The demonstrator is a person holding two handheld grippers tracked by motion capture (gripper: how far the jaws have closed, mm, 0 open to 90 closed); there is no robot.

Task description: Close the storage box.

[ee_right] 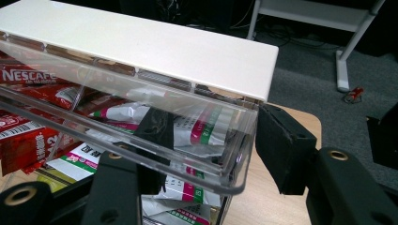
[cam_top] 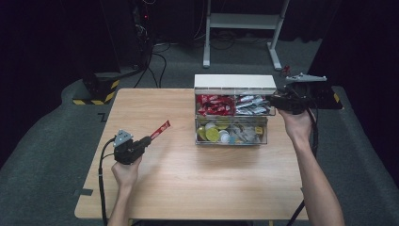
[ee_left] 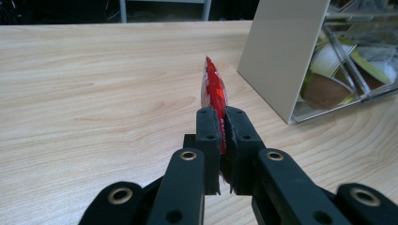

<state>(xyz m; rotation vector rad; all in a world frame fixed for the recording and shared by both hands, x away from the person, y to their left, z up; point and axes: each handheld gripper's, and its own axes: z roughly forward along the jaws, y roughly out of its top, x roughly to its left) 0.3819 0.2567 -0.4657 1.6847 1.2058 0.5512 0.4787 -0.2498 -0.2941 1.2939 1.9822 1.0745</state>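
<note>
A thin red sachet (cam_top: 160,129) (ee_left: 215,89) sticks out of my left gripper (cam_top: 149,139) (ee_left: 223,117), which is shut on its lower end above the left part of the wooden table (cam_top: 188,188). To its right stands a clear organizer box (cam_top: 235,81) (ee_left: 281,56) with a white top (ee_right: 141,42). Red Nescafe sachets (cam_top: 214,104) (ee_right: 23,77) and white-green sachets (cam_top: 251,104) (ee_right: 187,131) fill its upper bins. My right gripper (cam_top: 274,101) (ee_right: 211,136) is at the box's right end, open. One jaw sits under the clear lid (ee_right: 117,98), the other just outside its corner.
Round yellow, green and white capsules (cam_top: 214,133) lie in the box's front compartment. A black case (cam_top: 327,96) sits off the table's right edge. A white desk frame (cam_top: 240,21) and cables (cam_top: 157,66) stand on the floor behind.
</note>
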